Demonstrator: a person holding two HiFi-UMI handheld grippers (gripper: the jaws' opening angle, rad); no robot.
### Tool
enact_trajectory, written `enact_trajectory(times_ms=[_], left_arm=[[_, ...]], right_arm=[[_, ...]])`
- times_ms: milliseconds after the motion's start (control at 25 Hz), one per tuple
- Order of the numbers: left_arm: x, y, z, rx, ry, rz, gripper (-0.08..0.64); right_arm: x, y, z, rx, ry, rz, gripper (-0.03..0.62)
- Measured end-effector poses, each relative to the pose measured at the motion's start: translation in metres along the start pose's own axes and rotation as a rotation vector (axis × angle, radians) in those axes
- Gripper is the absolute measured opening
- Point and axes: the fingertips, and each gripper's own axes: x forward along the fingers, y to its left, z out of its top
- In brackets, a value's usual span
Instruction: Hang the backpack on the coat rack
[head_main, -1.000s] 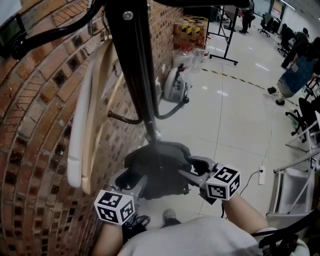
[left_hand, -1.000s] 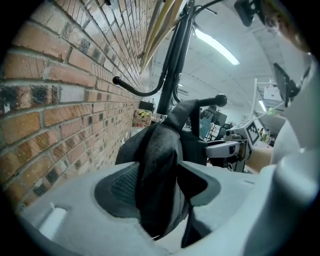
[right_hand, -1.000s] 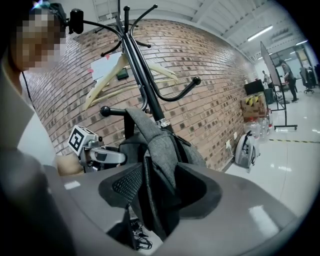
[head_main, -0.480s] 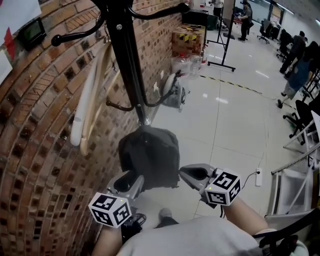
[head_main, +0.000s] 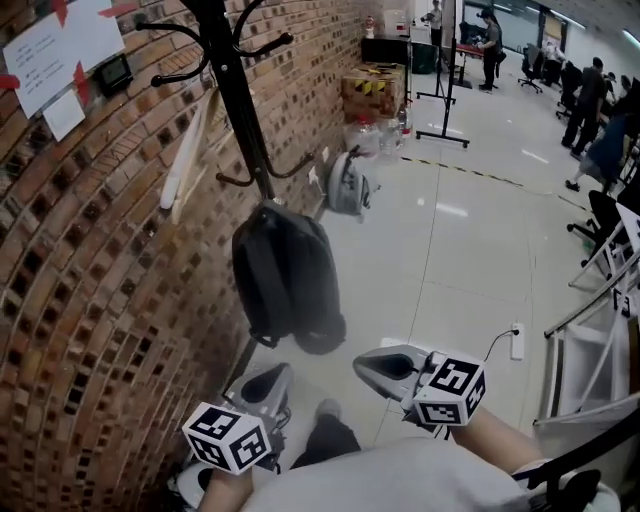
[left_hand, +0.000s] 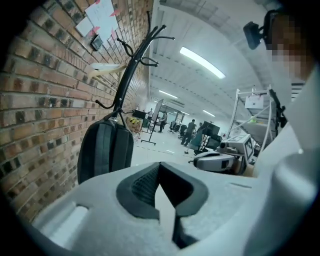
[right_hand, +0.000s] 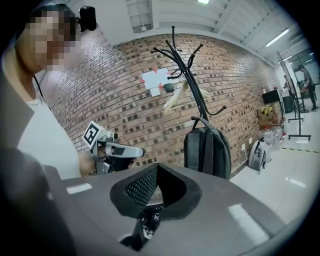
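Head view shows the backpack (head_main: 285, 275) hanging from a low hook of the coat rack (head_main: 235, 90), close against the brick wall (head_main: 90, 280) with its bottom clear of the floor. The left gripper (head_main: 262, 385) and right gripper (head_main: 385, 365) are both clenched on nothing, well apart from the bag. The job looks done, but the bag could slip off if its top loop sits only on the hook's tip. The rack could also lean, since the whole load hangs on one side (pale hangers (head_main: 185, 160) hang higher up). How deep the loop sits on the hook cannot be made out in any view. The rack's foot is hidden behind the bag, and its top is cut off here.
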Motion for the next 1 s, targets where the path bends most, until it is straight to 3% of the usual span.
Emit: enact_trajectory(times_ms=[160,280,360,600,840,1000], left_arm=[[-0.038,-0.056,-0.054,0.011,0.056,0.018,0.002],[-0.052,-0.064,-0.066,-0.044,0.048,0.042,0.002],[-0.059,-0.075,-0.07,-0.071,0.041,0.018,0.002],[-0.108,-0.122,-0.101,0.015,0.06,-0.042,0.002],[-0.208,-0.158,-0.163,0.023,0.059,-0.056,0.002],[-0.266,-0.174,-0.19,0.024,0.064,-0.051,0.002]], right_arm=[[-0.031,0.053,-0.034,0.054,-0.011,0.052,0.0],[-0.042,0.081,-0.048,0.055,-0.006,0.06,0.001],[-0.05,0.097,-0.054,0.063,-0.008,0.055,0.0],[-0.067,0.168,-0.072,0.081,-0.039,0.028,0.0],[-0.073,0.283,-0.125,0.077,-0.021,0.027,0.0],[-0.076,0.35,-0.14,0.081,-0.038,0.043,0.0]])
